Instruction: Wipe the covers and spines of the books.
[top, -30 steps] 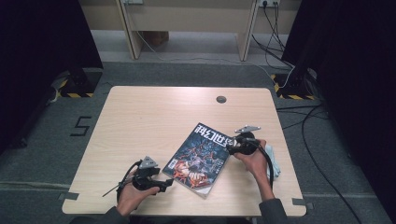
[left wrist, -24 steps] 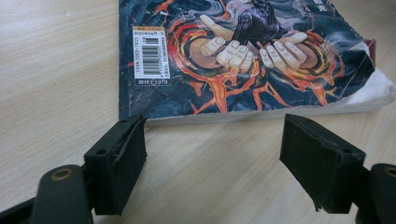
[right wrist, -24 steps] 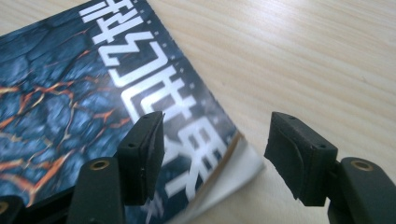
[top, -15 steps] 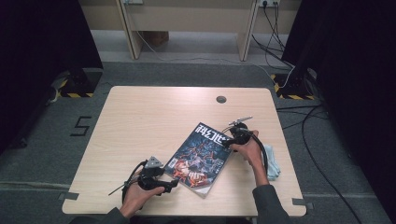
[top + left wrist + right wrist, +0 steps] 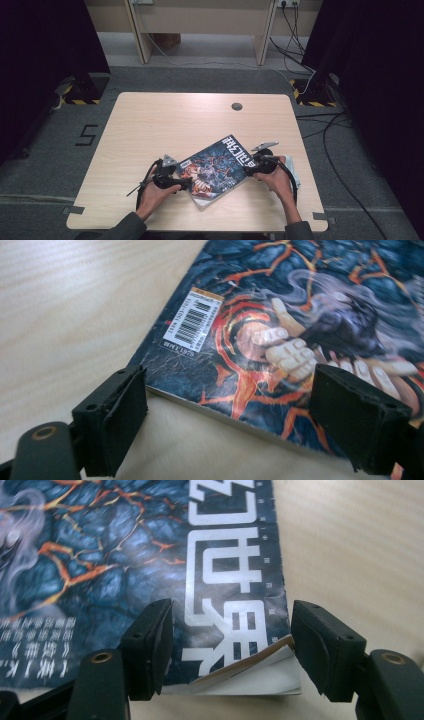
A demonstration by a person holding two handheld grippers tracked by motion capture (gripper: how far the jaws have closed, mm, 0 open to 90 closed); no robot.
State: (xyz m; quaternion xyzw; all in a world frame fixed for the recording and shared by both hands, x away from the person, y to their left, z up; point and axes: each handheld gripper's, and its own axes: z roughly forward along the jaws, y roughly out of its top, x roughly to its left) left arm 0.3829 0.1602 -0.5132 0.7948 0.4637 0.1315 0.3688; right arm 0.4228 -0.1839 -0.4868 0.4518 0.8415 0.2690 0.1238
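black rubber pads on your left gripper (image 5: 240, 425) stand wide and have just been opening, straddling the magazine (image 5: 215, 169) at its barcode (image 5: 193, 321) corner without pinching it. your right gripper (image 5: 232, 645) is also spread wide, its jaws either side of the title corner, where the cover (image 5: 240, 666) lifts slightly off the pages. the magazine lies flat and askew on the wooden table (image 5: 165, 125), near the front edge, between your hands. close the right jaws here and you risk creasing or tearing that curled cover. push in with the left and the magazine will likely slide rather than be caught.
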